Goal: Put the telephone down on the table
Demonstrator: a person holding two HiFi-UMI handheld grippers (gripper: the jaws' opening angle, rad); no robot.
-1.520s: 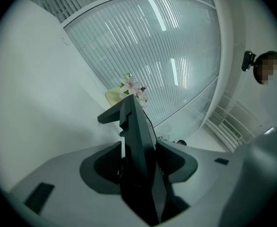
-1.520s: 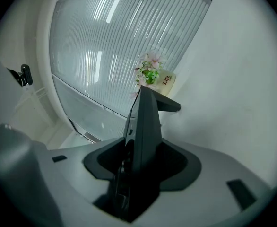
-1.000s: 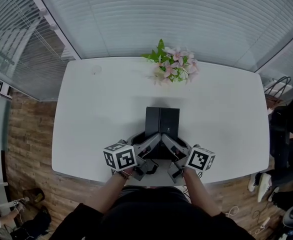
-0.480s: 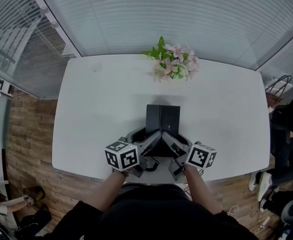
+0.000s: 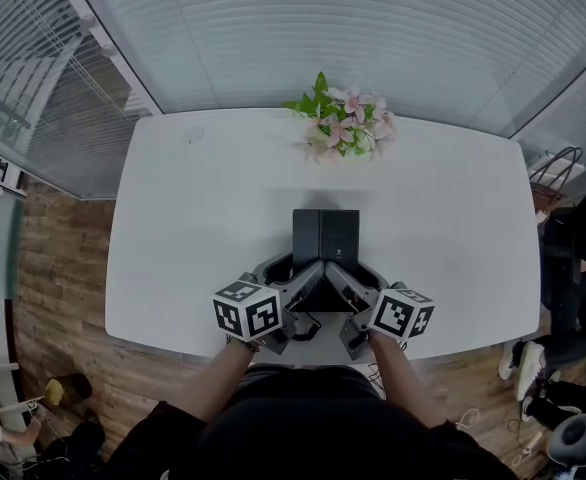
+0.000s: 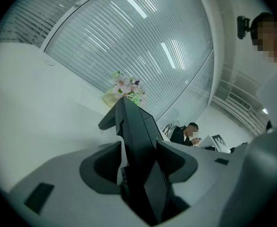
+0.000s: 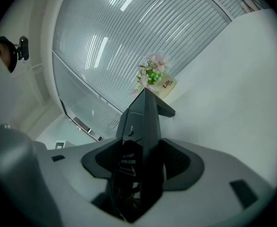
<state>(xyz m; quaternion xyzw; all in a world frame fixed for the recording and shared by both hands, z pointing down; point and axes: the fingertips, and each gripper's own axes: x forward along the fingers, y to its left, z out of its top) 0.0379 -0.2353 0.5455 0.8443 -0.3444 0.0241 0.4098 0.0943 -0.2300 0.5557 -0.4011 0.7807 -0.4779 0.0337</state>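
Telephone point(image 5: 325, 236) clamped, vase point(image 7: 168, 85) lettered "Life"

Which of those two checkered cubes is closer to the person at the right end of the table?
The cube on the right gripper; the cube on the left gripper sits across the telephone, farther from that person.

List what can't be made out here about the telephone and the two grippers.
- Head view: the left gripper and right gripper cover the near end of the telephone.
- Head view: seen from above, it is unclear whether the telephone rests on the table or hangs just over it.
- Both gripper views: the telephone shows edge-on between the jaws, so its keys are unseen.
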